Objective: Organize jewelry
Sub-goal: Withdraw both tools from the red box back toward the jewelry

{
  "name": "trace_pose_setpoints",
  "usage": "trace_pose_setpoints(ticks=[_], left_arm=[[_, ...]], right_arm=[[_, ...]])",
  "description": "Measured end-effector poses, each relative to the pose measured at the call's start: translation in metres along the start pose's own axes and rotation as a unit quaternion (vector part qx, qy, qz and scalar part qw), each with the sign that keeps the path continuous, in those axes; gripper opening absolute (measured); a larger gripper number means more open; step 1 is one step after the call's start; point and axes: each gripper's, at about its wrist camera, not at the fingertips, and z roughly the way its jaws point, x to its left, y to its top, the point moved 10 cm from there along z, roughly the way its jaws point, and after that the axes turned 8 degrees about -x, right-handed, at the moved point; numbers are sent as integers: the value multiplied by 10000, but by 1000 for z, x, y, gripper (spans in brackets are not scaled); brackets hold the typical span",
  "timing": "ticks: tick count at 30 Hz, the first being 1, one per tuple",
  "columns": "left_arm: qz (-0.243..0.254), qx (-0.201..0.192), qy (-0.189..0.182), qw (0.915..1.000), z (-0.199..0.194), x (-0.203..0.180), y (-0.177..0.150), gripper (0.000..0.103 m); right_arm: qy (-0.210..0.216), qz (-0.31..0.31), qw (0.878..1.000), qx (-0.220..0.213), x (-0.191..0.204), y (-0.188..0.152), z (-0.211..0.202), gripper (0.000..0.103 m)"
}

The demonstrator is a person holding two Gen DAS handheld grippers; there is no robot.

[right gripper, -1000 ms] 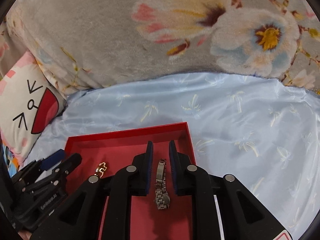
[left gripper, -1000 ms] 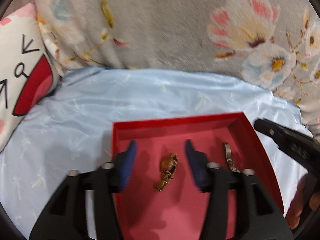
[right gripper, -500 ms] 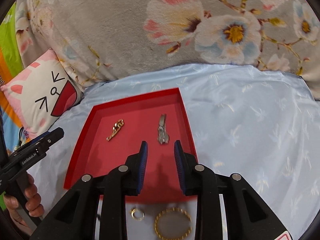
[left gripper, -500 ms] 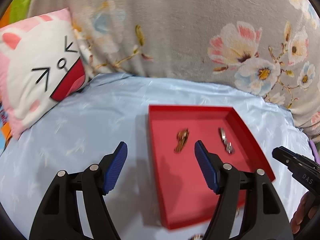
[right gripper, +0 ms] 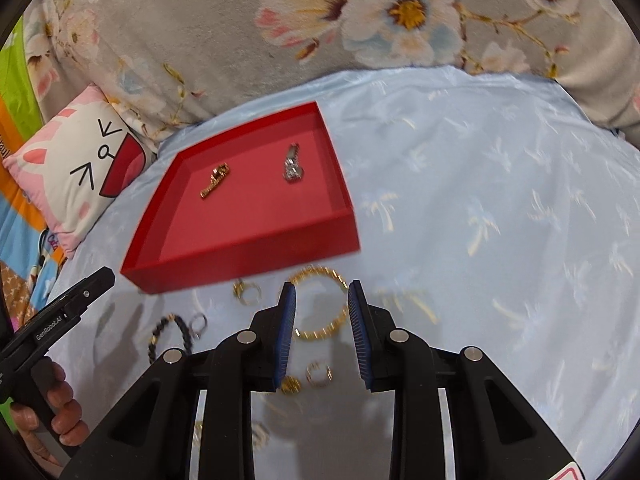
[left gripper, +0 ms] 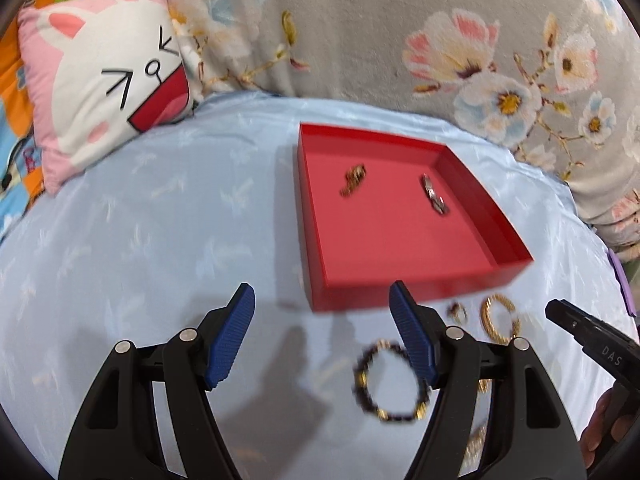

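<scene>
Two pieces in matte square red tray (right gripper: 256, 256) | beaded gold bangle (right gripper: 320, 306) on silky cloth | both grippers empty, jaws apart

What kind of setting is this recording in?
Probably a bed in a home: a pale blue sheet, a floral blanket behind it and a cartoon cushion, with a red tray of jewelry.

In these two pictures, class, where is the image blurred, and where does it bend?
Left wrist view: the beaded bracelet and the red tray front edge smear with motion. Right wrist view: the gold bangle blurs; in both, fisheye curves the blue sheet.
</scene>
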Motion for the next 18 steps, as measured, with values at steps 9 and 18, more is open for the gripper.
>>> trace_pose_setpoints(ticks=[9,18], left_arm=[[161,-17,-9,9999,-15,-13,-31,67],[155,99,31,9998,-14,-13,-40,67]], right_arm=[[-91,37,9999,89,-7,-26,-19,27],[-25,-42,9999,138,4,-37,-23,27]])
